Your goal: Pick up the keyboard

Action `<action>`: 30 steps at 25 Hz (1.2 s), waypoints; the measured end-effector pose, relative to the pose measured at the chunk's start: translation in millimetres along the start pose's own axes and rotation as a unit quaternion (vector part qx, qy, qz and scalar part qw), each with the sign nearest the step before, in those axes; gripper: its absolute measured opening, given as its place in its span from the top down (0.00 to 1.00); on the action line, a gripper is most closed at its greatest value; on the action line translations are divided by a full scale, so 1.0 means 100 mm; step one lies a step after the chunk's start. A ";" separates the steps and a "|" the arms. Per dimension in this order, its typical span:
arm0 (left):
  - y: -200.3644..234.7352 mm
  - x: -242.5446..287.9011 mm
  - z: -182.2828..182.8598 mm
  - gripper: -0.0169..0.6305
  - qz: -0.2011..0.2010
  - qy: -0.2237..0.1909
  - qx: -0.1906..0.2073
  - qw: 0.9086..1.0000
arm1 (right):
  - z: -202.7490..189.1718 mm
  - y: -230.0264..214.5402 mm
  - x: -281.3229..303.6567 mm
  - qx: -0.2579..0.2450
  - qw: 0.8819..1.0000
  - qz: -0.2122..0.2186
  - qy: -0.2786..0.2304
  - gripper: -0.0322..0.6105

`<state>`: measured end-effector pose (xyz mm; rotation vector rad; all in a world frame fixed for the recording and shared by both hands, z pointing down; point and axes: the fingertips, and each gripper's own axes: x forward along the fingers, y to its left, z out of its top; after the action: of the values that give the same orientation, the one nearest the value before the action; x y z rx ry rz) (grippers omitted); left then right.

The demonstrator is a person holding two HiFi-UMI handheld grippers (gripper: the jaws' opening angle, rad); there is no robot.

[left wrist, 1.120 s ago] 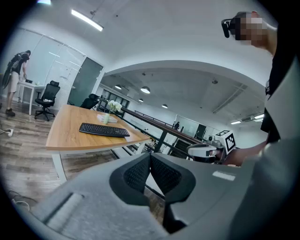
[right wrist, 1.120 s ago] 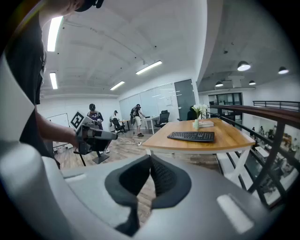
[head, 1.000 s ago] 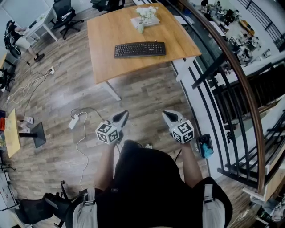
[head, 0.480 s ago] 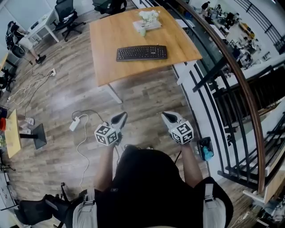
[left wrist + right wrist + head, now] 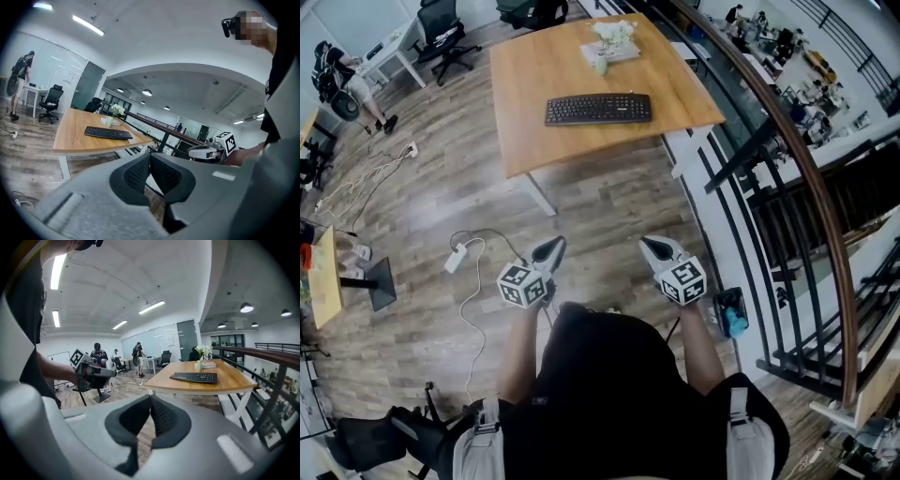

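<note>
Barely anything changed in that last second. You kept the left gripper (image 5: 551, 248) and the right gripper (image 5: 652, 247) low in front of your body, side by side over the wooden floor (image 5: 609, 202), and neither one gained ground on the target. The only shift in the head view was small: the surface (image 5: 534, 84) and the keyboard (image 5: 598, 109) slid slightly in the frame, more like your head settling than a real step forward.

Both grippers had their jaws pressed together with nothing between the pads. Each gripper view showed the dark ribbed pads meeting along a thin seam, with the keyboard far beyond them.

The keyboard lay flat on the surface, towards its right-hand side and well back from the near edge. The white flowers (image 5: 611, 31) stood further back on that same surface, apart from the keyboard. It was well away from both grippers, with open floor in between and the black railing (image 5: 769, 141) running along your right.

For the task, this meant you had not begun the pickup. By my reading you were still standing off, so you had yet to close the distance and part the jaws before either gripper could take hold of the keyboard.
</note>
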<state>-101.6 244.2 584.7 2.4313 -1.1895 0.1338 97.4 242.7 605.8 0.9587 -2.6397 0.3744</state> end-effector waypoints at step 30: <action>0.19 0.50 0.21 0.95 -0.033 -0.004 -0.008 0.999 | 0.05 -0.41 0.10 0.018 0.999 -0.036 0.007 0.95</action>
<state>-86.8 189.1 585.2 2.4552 -1.1079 0.0943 115.9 205.3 610.7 1.0548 -2.5860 0.4107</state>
